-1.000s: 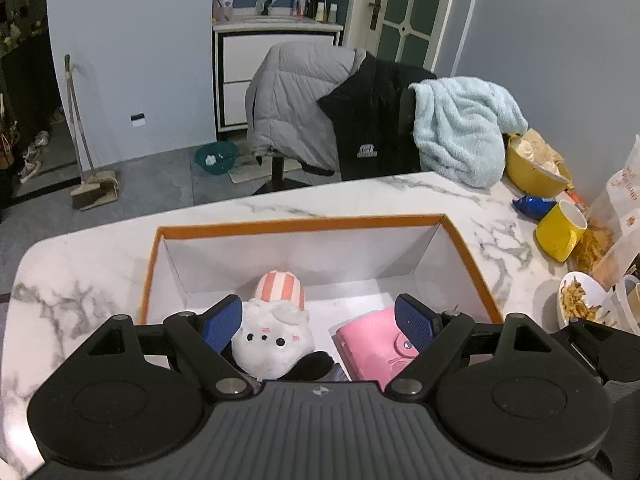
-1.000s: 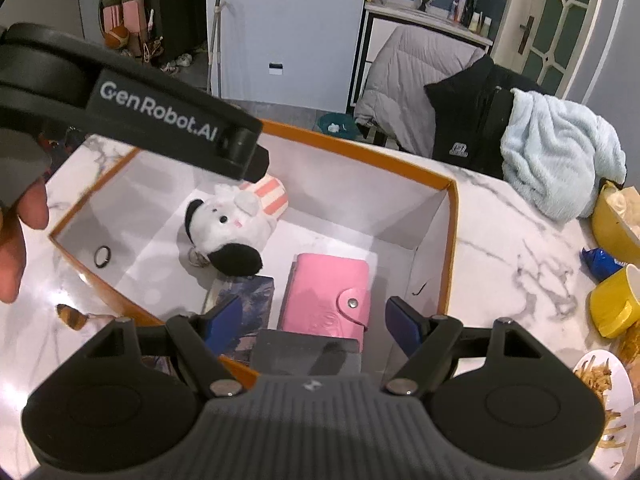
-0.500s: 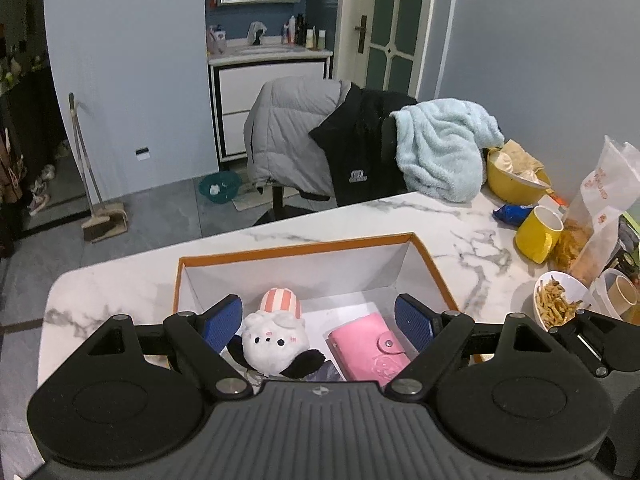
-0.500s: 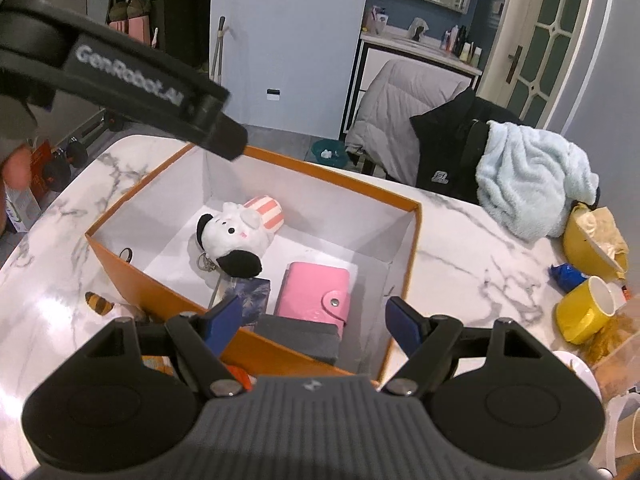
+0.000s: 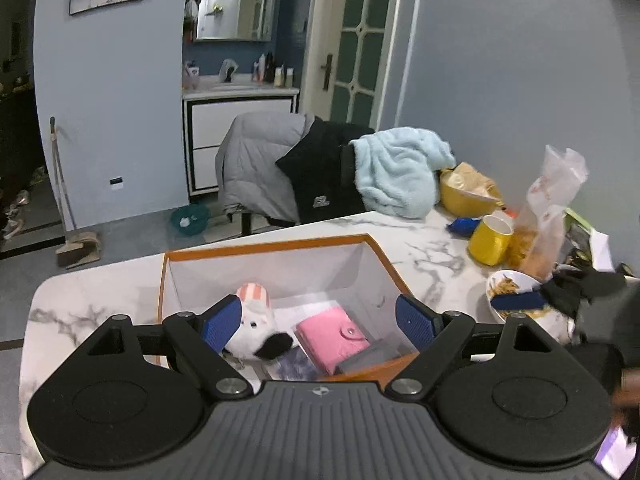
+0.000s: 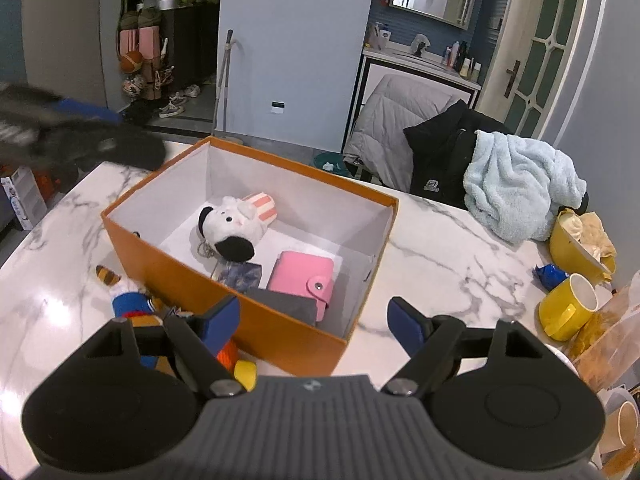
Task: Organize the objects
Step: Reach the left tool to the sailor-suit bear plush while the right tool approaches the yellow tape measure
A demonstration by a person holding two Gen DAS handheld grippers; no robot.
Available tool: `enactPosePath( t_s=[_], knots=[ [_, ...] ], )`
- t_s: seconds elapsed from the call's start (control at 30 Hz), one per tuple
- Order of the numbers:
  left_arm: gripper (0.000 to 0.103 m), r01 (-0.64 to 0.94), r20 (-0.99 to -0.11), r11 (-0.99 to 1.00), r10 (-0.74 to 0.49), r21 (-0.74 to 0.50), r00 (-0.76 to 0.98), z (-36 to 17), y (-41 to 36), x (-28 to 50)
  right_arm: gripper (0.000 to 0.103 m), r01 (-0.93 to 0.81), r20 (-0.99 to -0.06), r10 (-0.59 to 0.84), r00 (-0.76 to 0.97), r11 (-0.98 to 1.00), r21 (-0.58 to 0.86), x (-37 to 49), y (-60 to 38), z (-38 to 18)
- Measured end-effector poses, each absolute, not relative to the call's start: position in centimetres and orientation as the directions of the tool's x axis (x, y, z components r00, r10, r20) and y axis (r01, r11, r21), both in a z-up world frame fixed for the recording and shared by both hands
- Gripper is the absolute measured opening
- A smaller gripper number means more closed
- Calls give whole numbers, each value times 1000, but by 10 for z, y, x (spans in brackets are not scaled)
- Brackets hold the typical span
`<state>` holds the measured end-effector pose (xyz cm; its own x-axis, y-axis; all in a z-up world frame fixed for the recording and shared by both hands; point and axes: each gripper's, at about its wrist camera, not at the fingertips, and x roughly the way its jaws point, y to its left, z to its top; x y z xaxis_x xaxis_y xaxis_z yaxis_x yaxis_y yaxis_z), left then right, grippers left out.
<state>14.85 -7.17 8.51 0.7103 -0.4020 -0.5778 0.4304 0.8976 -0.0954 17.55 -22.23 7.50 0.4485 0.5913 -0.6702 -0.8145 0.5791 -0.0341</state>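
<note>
An orange box point(image 6: 224, 280) point(image 5: 272, 245) stands on the marble table. Inside lie a white plush toy point(image 6: 232, 224) point(image 5: 256, 330), a pink wallet point(image 6: 304, 280) point(image 5: 332, 338), a dark blue patterned card case point(image 6: 240, 274) and a grey wallet point(image 6: 284, 306). A colourful plush toy point(image 6: 132, 306) lies outside by the box's near left wall. My left gripper point(image 5: 320, 322) is open and empty, held above the box's near edge. My right gripper point(image 6: 314, 322) is open and empty, above the box's near corner.
A yellow mug point(image 6: 566, 306) point(image 5: 490, 240), a yellow bowl point(image 6: 576, 248), a blue wrapper point(image 6: 550, 274), a snack plate point(image 5: 508, 284) and bags crowd the table's right side. A chair with jackets and a blue towel point(image 6: 520, 188) stands behind the table.
Both grippers have pulled back and up from the box, so more of the table and room shows. Both stay open. The box contents have not moved.
</note>
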Motion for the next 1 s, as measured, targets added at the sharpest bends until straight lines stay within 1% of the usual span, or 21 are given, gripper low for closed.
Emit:
enactPosePath(
  t_s=[0.13, 0.3, 0.43, 0.63, 0.87, 1.0],
  knots=[
    [101, 412, -579, 900, -414, -144, 702, 65, -50, 130, 84, -817, -675, 599, 431, 576, -11, 178, -236, 67],
    [101, 317, -614, 916, -401, -247, 680, 29, -21, 129, 84, -807, -688, 588, 425, 591, 7, 179, -248, 55],
    [101, 212, -655, 927, -370, -310, 659, -5, 0, 132, 84, -796, -706, 578, 410, 605, 32, 183, -253, 43],
    [101, 67, -735, 934, -318, -350, 599, -40, 14, 136, 84, -782, -734, 557, 388, 620, 57, 186, -244, 21],
    [101, -3, -750, 892, -379, -452, 542, -64, 12, 139, 85, -793, -778, 536, 329, 604, 80, 181, -221, -5],
    [101, -45, -773, 880, -389, -472, 502, -80, 8, 143, 85, -796, -793, 532, 297, 597, 103, 178, -210, -15]
  ],
)
